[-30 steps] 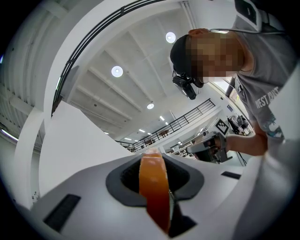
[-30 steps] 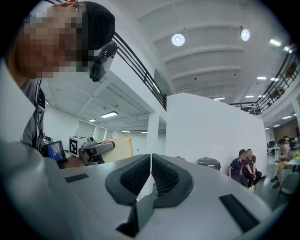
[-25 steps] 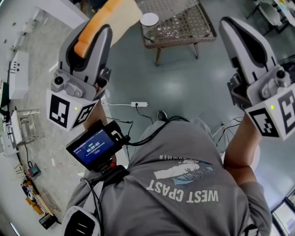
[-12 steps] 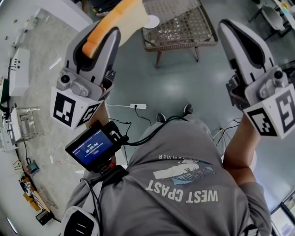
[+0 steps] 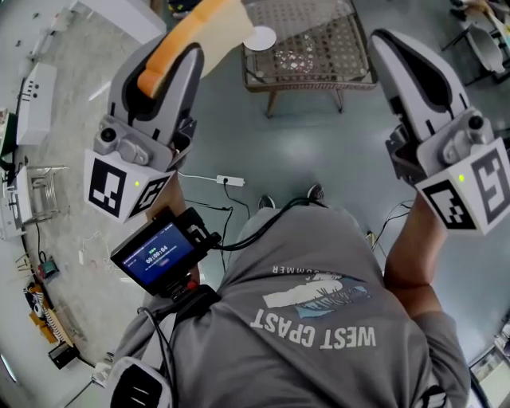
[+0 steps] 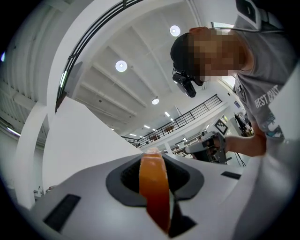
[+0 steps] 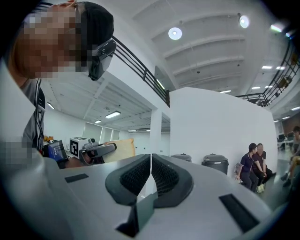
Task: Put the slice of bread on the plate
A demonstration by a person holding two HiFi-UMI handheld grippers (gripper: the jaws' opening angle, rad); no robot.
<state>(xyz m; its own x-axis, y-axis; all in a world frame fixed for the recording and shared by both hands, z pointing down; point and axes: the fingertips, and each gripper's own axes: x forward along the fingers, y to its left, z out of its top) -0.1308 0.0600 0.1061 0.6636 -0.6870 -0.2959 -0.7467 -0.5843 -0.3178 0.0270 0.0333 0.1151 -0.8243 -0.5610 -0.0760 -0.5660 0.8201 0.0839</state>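
Bread (image 5: 219, 28) sits clamped in your left tongs (image 5: 171, 68), held high to clear the counter (image 5: 351, 70). Right tongs (image 5: 402, 68) closed, empty.

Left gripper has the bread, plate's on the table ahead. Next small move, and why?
Probably carry the left gripper forward toward the plate on the table: the bread is clamped in its jaws, held in the air short of the plate; the right gripper is shut and empty.

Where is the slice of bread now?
Head view, upper left: the orange-crusted bread slice is pinched in the left gripper, left of the round white plate on the wicker table.
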